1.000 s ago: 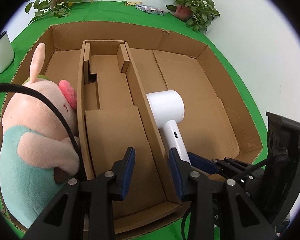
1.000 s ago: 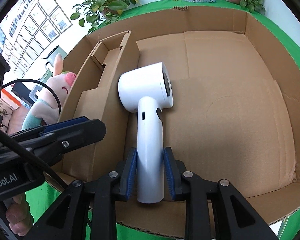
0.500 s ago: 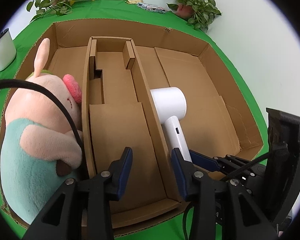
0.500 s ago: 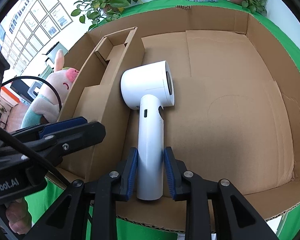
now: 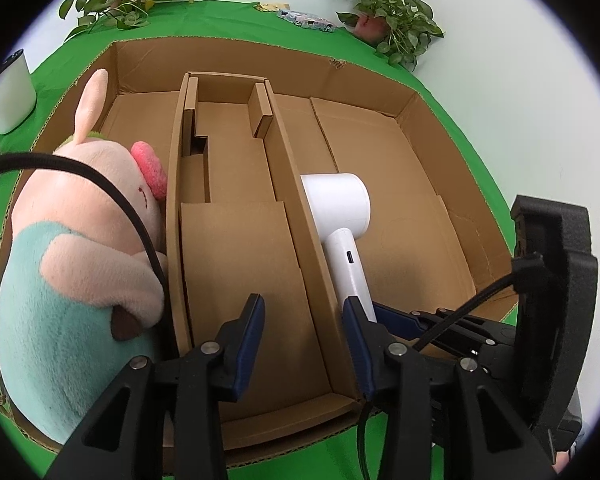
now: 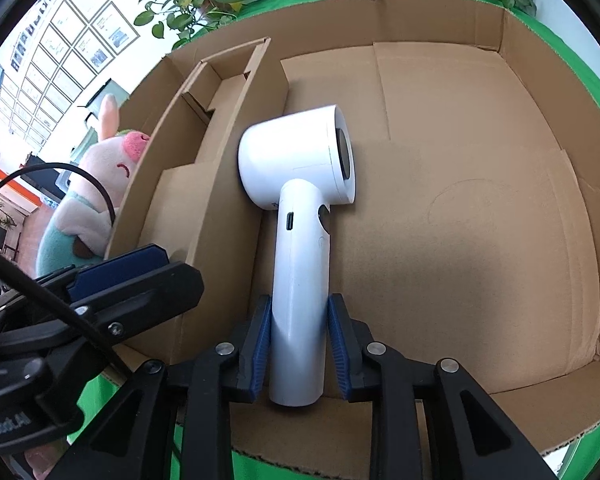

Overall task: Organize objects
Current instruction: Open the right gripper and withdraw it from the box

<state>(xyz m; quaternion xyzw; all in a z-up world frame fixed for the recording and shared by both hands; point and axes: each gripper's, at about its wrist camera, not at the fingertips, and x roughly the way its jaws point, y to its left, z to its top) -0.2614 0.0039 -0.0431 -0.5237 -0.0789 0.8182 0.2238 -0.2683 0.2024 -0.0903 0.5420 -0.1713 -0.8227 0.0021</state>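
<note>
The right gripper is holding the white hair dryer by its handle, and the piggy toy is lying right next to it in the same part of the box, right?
Not quite. The right gripper does hold the hair dryer by its handle, but the left wrist view shows the piggy toy in another part of the box, beyond the cardboard divider.

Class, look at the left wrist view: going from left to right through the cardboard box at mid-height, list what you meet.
Plush pig → narrow cardboard insert tray → white hair dryer → bare floor of the box's right compartment → right wall of the cardboard box.
</note>
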